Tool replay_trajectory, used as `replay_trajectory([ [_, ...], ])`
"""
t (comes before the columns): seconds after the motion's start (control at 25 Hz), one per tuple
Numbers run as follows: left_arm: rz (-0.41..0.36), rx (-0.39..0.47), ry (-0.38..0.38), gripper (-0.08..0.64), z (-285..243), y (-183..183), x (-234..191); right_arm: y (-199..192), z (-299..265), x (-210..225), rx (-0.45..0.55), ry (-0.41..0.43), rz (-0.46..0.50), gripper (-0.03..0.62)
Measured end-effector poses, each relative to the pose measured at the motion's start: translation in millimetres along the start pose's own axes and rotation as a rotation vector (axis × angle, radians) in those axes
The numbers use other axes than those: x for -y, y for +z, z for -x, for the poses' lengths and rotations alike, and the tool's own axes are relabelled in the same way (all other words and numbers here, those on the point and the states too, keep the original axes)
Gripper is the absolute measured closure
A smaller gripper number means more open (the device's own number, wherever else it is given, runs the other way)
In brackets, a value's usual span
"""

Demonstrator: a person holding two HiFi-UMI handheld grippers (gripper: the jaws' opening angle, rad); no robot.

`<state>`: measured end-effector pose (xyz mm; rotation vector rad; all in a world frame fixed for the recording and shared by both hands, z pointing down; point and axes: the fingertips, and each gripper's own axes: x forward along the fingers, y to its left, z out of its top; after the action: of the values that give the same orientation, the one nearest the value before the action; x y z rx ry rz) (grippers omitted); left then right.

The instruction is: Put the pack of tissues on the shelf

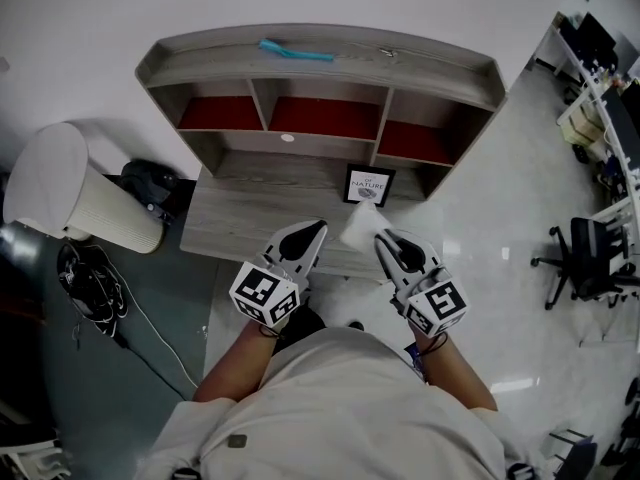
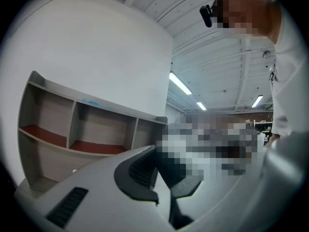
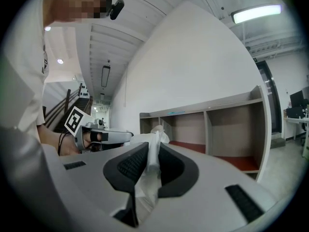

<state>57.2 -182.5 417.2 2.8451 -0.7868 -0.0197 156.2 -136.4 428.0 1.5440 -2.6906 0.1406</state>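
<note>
The right tongs point(image 1: 386, 240) are closed to a narrow gap on the pack of tissues point(image 1: 360, 228). In the right gripper view the ribbed pads point(image 3: 130, 166) pinch its thin white wrapper point(image 3: 154, 144) from both sides, and the pack stands upright between them. The pack is held in the air over the near right part of the grey wooden surface point(image 1: 250, 208), just in front of a small framed picture point(image 1: 368, 184) that stands there. It is not on the shelf point(image 1: 320, 68).

The left tongs point(image 1: 312, 233) hover beside the right pair, over the near edge of the surface. In the left gripper view their jaws stand slightly apart, with nothing visible between them.

The shelf rises at the back of the surface, with 3 red-floored compartments. A teal item point(image 1: 295, 51) lies on its top board.
</note>
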Motion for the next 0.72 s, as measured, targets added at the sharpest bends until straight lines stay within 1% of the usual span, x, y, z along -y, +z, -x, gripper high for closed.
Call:
replay_trajectory([
  [0.36, -0.003, -0.038, -0.090, 0.545, -37, 8, -77, -1, -74, 24, -0.012, -0.083, -0.019, 0.525],
  [0.52, -0.018, -0.050, -0.122, 0.545, -44, 10, -110, -3, -104, 27, -0.019, -0.117, -0.023, 0.525],
  [0.72, -0.018, -0.062, -0.162, 0.545, -52, 13, -146, -3, -138, 32, -0.028, -0.159, -0.032, 0.525],
])
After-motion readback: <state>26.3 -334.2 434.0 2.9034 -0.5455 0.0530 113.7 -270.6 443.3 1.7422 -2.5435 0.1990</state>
